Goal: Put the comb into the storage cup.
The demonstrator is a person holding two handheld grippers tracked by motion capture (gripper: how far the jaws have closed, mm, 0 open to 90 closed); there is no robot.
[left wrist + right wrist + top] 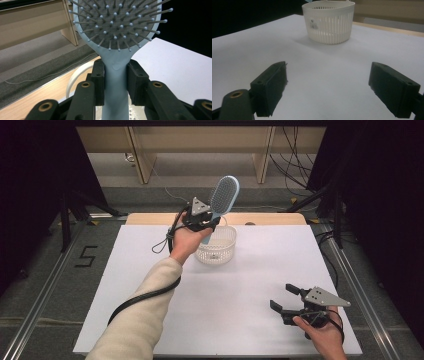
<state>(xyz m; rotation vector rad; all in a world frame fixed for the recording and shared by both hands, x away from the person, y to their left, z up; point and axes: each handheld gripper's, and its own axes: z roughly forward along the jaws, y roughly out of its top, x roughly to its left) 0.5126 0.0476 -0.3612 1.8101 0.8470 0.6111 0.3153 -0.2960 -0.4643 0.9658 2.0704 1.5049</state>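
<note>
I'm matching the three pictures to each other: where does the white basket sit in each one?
High view: white basket at centre, on the far part of the white sheet.
Left gripper view: its rim curves at lower left, behind the tool gripping the hairbrush.
Right gripper view: top centre.
Shared landmark: the basket itself.

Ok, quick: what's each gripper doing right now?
Left gripper: shut on the hairbrush handle, above the basket.
Right gripper: open, nothing between its jaws.

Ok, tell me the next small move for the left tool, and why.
Probably lower the hairbrush into the white basket. The left tool is clamped on its handle, head up, just above the basket's near rim, and the basket looks empty. The right tool sits open, well clear.
</note>
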